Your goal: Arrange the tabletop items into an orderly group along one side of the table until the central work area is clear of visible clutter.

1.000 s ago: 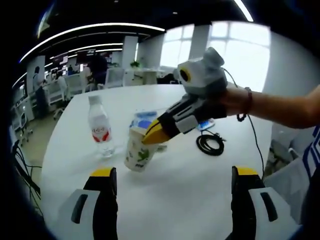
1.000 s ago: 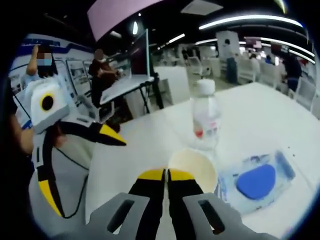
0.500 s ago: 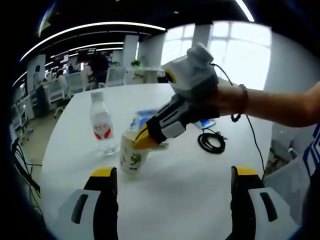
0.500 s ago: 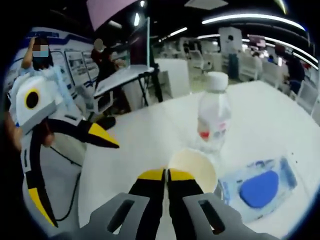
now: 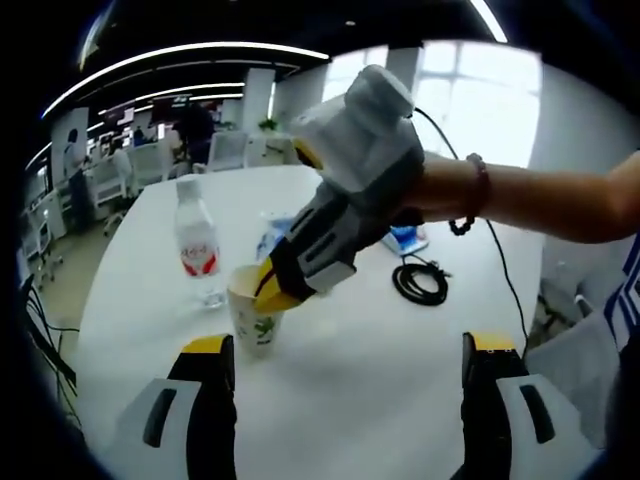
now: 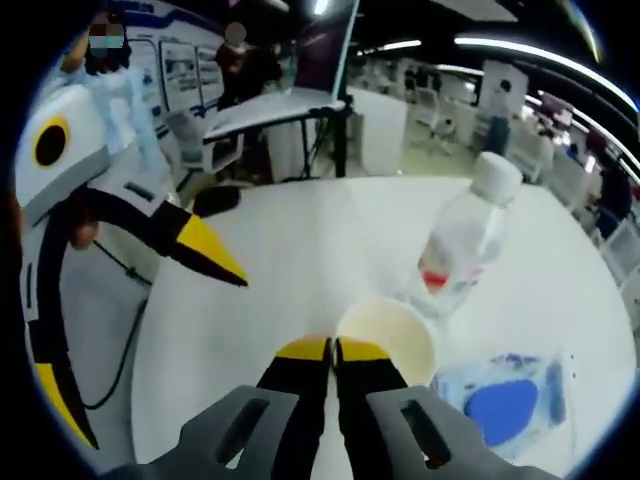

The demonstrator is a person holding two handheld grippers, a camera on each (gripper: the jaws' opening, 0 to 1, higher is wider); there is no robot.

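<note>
Pinching the paper cup's (image 5: pixel 255 318) rim, the right gripper (image 5: pixel 272 292) is holding it upright beside the water bottle (image 5: pixel 198 251) (left gripper (image 5: pixel 345 352) is waiting agape, empty).

Grey-white hand-held gripper (image 5: pixel 272 292) with yellow-tipped black jaws; beaded bracelet (image 5: pixel 470 195) on wrist.
</note>
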